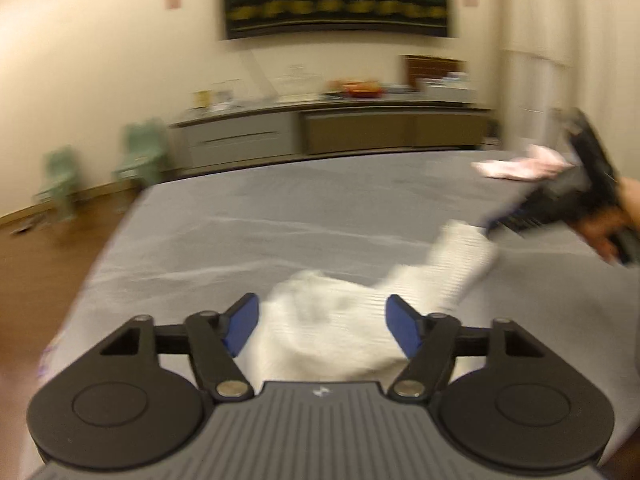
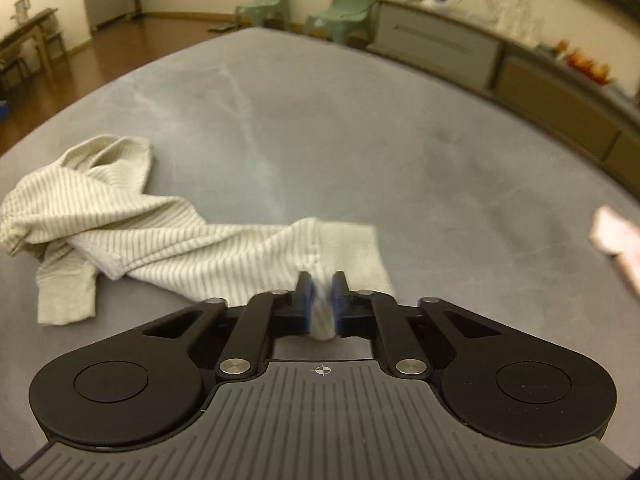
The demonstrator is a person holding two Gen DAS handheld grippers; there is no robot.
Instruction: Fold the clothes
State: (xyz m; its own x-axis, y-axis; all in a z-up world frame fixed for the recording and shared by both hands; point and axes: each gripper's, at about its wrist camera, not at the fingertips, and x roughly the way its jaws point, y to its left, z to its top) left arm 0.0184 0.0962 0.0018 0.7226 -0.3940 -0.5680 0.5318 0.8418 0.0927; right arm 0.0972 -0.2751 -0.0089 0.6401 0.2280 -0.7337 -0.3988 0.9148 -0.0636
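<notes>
The striped cream garment (image 2: 132, 236) lies crumpled on the grey bed (image 2: 360, 140). The right tool (image 2: 320, 300) pinches its edge, probably to spread it; the left tool (image 1: 320, 326) gapes wide over the garment.

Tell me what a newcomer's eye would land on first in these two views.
First, the crumpled cream ribbed garment sprawled on the grey bed sheet, one end pinched in the right gripper. Next, the left gripper, jaws wide open, with the garment's other end lying between them. Then the small pink cloth lying apart near the bed's far right side.
</notes>
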